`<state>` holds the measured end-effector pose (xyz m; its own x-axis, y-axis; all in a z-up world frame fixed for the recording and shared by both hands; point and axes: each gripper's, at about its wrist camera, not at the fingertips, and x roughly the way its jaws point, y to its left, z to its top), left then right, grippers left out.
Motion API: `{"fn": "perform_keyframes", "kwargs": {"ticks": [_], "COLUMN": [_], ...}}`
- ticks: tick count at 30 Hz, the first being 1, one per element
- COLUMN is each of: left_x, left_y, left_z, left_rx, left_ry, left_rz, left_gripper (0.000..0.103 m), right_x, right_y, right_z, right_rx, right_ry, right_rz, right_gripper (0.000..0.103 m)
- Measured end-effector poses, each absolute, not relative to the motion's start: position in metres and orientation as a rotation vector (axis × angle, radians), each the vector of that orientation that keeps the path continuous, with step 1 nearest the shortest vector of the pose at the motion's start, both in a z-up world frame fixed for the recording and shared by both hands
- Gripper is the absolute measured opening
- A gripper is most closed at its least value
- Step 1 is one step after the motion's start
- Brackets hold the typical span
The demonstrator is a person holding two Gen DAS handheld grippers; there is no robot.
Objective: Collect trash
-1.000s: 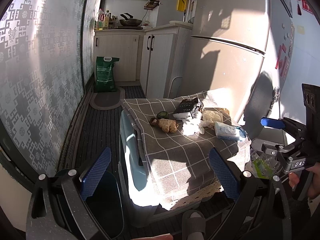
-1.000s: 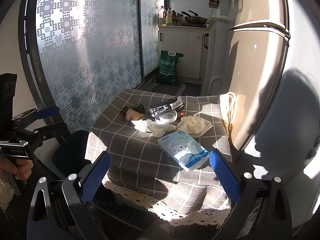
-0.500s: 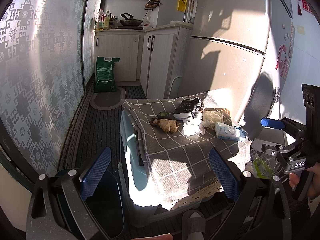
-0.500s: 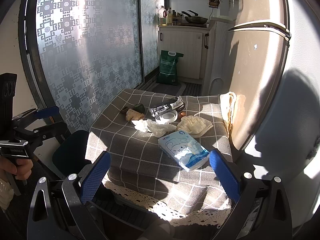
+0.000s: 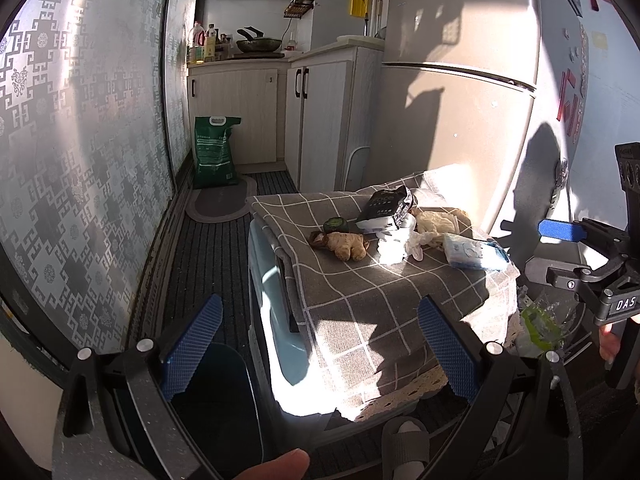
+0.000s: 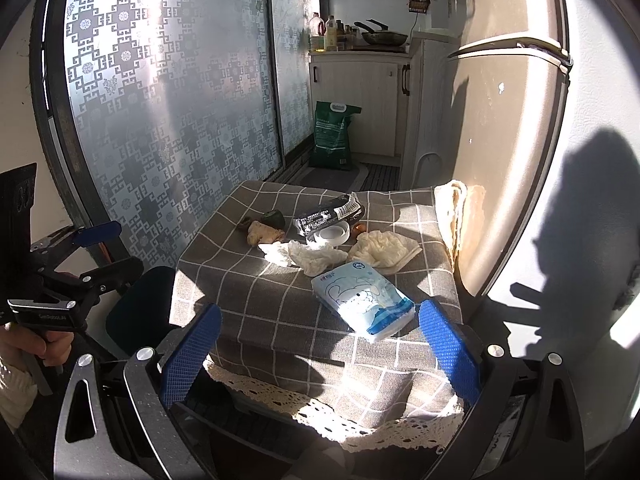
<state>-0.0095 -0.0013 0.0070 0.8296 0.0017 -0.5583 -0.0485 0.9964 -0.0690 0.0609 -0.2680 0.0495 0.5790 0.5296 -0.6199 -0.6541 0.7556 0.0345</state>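
Both the left tongs (image 5: 316,344) and the right tongs (image 6: 318,350) were held wide open and empty, short of the tabletop (image 6: 256,296). Crumpled tissues (image 6: 308,256), a black wrapper (image 6: 328,216) and a tissue pack (image 6: 362,304) were located on the checked cloth.
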Motion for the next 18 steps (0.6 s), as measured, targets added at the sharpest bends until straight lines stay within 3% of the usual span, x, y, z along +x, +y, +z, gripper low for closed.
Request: {"fn": "perform_keyframes", "kwargs": {"ticks": [4,6,18], "left_x": [0.0,0.003,0.04], "left_y": [0.002,0.002,-0.033], "left_z": [-0.002,-0.003,-0.007], "left_rx": [-0.109,-0.104,0.008], "left_ry": [0.611,0.599,0.565], "left_rz": [-0.006,-0.036,-0.158], "left_gripper": [0.098,0.094,0.054], "right_x": [0.063,0.065,0.07], "right_y": [-0.268,-0.267,-0.255], "right_z": [0.046,0.042,0.038], "right_rx": [-0.225,-0.235,-0.246], "right_ry": [0.662,0.677,0.691], "right_rz": [0.692,0.7,0.758], "right_gripper": [0.095,0.084,0.076]}}
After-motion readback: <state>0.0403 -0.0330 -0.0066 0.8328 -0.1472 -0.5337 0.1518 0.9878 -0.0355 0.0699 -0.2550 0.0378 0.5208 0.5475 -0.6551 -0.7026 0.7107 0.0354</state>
